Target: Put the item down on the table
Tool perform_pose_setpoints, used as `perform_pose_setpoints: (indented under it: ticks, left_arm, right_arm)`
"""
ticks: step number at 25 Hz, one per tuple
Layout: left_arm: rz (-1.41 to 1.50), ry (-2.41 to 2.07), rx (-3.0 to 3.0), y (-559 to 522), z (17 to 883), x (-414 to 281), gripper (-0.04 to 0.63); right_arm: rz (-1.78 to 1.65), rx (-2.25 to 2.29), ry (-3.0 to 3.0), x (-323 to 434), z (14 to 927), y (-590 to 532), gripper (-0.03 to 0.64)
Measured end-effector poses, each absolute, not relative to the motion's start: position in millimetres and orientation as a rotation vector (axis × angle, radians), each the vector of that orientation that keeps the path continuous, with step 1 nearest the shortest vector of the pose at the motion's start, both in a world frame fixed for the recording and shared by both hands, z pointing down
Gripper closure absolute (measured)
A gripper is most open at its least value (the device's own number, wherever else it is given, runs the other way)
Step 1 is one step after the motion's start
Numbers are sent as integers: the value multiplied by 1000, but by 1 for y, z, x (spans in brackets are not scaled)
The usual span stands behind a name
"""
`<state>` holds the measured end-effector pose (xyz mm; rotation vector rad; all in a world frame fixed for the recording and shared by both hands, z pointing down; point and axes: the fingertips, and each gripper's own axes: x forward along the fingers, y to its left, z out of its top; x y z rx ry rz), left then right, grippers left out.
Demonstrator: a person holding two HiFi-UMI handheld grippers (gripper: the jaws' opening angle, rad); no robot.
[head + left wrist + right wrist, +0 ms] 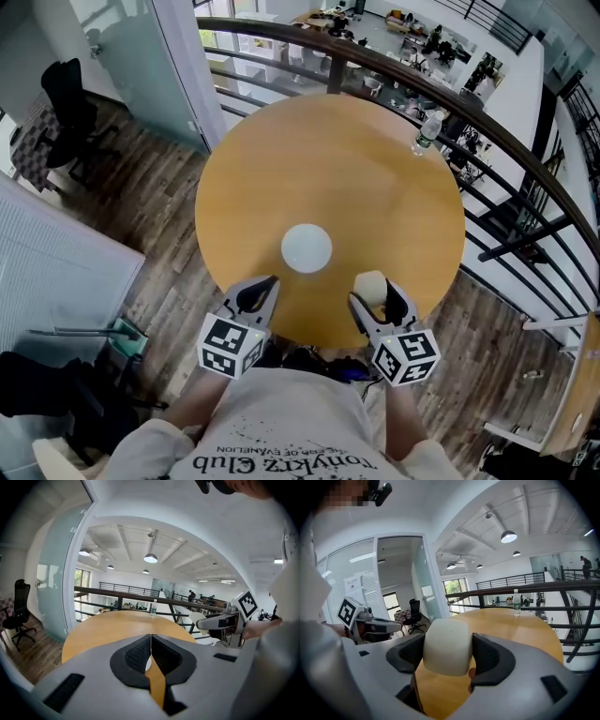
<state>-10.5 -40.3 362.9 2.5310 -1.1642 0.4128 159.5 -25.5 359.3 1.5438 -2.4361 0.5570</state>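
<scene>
On the table (pixel 375 187), a disc (pixel 307 248) lies flat between the centre and the near edge. A bottle (pixel 427 133) stands upright at the far right edge. At the near edge, the left gripper (pixel 260 291) is left of the disc and the right gripper (pixel 377 292) is right of it, with the item (pixel 446 646) between the right gripper's jaws. A railing (pixel 394 66) curves behind the far edge. A chair (pixel 66 103) stands on the floor (pixel 141 187), well left of the table.

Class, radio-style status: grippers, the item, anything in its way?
Left gripper shut, empty. Right gripper shut on cream block, over table near edge. White disc close left; bottle far off.
</scene>
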Motion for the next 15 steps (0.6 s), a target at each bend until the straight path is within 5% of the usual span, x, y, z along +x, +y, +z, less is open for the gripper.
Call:
perform_pose_setpoints:
  ticks: [15]
  left_arm:
    - [437, -1126, 2507, -82, 387, -32, 571]
  right_arm:
    - [580, 1500, -2398, 132, 382, -69, 290]
